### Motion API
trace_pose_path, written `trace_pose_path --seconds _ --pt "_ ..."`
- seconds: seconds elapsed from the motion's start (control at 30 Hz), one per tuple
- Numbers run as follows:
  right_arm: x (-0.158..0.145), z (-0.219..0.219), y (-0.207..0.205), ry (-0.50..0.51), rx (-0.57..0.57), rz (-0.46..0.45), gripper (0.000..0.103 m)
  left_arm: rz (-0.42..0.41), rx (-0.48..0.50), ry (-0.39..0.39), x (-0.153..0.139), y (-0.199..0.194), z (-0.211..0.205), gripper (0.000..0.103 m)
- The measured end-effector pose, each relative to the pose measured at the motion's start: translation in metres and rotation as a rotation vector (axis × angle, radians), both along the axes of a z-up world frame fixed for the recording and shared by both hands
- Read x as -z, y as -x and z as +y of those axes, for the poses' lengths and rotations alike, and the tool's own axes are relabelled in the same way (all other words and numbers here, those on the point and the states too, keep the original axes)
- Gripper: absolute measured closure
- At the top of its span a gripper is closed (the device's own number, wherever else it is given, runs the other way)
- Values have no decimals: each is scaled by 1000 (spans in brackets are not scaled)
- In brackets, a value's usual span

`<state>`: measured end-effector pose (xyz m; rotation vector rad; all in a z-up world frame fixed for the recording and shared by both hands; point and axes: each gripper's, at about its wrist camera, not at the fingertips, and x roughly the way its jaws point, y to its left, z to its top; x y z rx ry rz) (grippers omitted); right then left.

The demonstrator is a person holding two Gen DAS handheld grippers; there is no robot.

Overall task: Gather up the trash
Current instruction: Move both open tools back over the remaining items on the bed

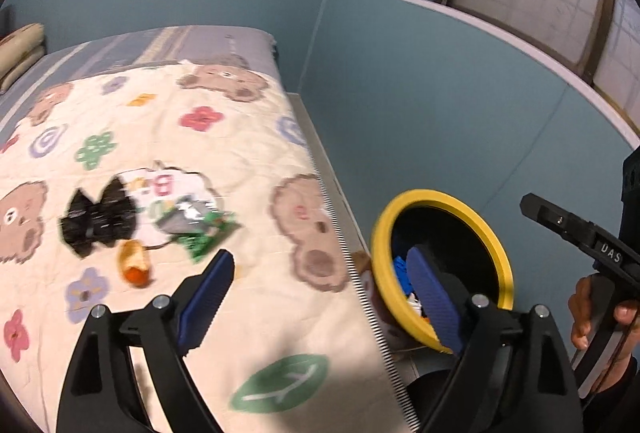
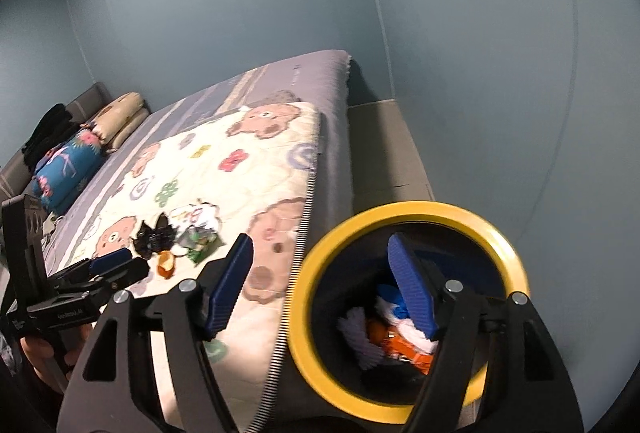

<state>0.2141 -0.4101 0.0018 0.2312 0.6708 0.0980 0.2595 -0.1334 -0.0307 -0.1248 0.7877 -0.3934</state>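
Claws, both: we hold left claw (image 1: 320, 301) and right claw (image 2: 324, 285) wide, empty; remaining trash (image 1: 160, 221) lies ahead-left on bed (image 1: 280, 313), nearer left; bin (image 2: 400, 313) rightward.

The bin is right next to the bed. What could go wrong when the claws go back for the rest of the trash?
1. The bin stands close against the bed, so a swinging claw might knock it over and spill what's inside.
2. The trash pile is tangled together; the left claw might grab only part and drop bits.
3. The orange scrap looks small and might slip out of open jaws.
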Motion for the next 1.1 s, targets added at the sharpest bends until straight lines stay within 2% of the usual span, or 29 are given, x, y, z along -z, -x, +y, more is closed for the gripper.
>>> trace_pose_path --seconds 0.3,0.7,0.9,1.1 --pt "-9 69 -12 11 -111 -9 35 -6 -89 -13 -7 24 74 15" --pt "4 133 -42 37 -184 26 35 22 -156 -30 5 47 134 14" --pt "17 157 -60 39 -216 55 35 57 -164 -28 21 57 157 14" --pt "35 182 -77 64 -250 93 35 105 -159 -31 50 66 169 14"
